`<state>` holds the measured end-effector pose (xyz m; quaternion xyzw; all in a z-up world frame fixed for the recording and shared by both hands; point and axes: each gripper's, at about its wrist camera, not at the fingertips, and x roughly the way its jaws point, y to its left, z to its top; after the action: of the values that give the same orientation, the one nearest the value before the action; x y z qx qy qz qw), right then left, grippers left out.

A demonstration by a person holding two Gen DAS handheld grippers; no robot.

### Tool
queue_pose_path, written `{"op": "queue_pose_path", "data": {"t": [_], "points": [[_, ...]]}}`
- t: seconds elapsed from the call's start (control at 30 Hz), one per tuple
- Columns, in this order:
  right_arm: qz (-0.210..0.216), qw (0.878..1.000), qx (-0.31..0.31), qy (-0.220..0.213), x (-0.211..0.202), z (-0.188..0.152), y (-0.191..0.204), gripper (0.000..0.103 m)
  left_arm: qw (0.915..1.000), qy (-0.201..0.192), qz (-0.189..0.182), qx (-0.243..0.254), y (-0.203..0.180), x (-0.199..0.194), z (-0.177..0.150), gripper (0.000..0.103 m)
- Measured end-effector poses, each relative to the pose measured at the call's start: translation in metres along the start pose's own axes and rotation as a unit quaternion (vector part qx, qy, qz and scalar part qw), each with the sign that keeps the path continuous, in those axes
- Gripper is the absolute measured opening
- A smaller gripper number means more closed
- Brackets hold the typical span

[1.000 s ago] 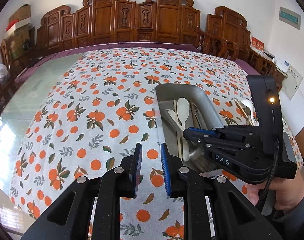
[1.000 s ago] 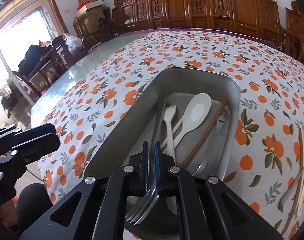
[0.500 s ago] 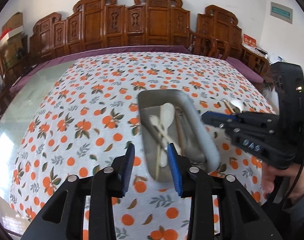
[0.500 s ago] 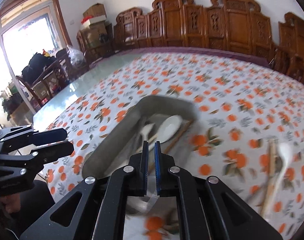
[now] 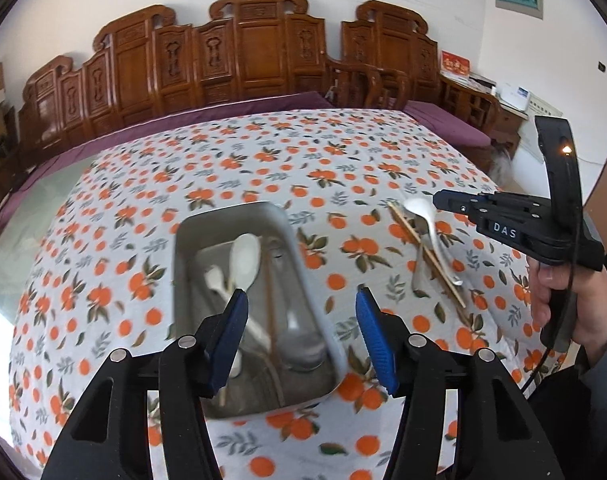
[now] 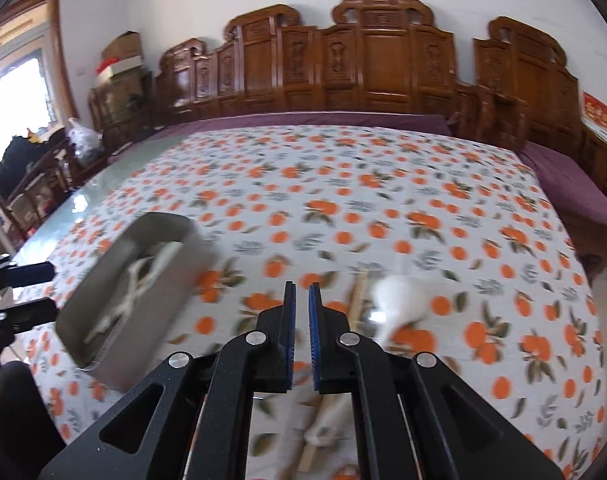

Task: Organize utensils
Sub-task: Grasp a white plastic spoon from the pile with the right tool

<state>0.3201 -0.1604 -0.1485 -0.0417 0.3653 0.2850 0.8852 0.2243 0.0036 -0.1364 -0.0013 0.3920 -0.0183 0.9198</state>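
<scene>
Orange-printed white cloth (image 5: 335, 152) covers your surface. Nearest, your left hand-held gripper (image 5: 301, 334) hangs with its blue pads spread wide over the rectangular grey metal tray (image 5: 299, 248), which holds a white plastic spoon (image 5: 245, 256) and wooden chopsticks (image 5: 269, 304). Your right hand-held gripper (image 6: 300, 334) has its pads almost together, gripping nothing. Just beyond it, loose on the cloth, lie another white spoon (image 6: 399, 300) and a wooden chopstick pair (image 5: 425, 254). Carved wooden chairs (image 5: 255, 48) line the far wall.
</scene>
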Motion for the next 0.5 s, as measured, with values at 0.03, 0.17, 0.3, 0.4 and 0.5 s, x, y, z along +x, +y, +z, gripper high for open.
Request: {"op": "queue_pose_path", "data": {"t": [0.03, 0.17, 0.3, 0.4, 0.5], "points": [[-0.007, 1.000, 0.002, 0.003, 0.002, -0.001, -0.007, 0.019, 1.0000, 0.001, -0.002, 0.001, -0.002, 0.002, 0.001, 0.054], [-0.019, 0.999, 0.019, 0.025, 0.017, -0.009, -0.028, 0.025, 0.9999, -0.003, -0.010, 0.007, -0.013, 0.011, 0.009, 0.067], [-0.032, 0.998, 0.029, 0.048, 0.034, -0.015, -0.040, 0.025, 0.9998, -0.004, -0.017, 0.006, -0.019, 0.021, 0.017, 0.069], [-0.040, 0.996, 0.043, 0.067, 0.046, -0.019, -0.047, 0.025, 0.9998, -0.005, -0.019, 0.007, -0.023, 0.028, 0.021, 0.071], [-0.054, 0.993, 0.048, 0.092, 0.059, -0.026, -0.051, 0.025, 0.9997, -0.003, -0.022, 0.006, -0.027, 0.035, 0.025, 0.072]]}}
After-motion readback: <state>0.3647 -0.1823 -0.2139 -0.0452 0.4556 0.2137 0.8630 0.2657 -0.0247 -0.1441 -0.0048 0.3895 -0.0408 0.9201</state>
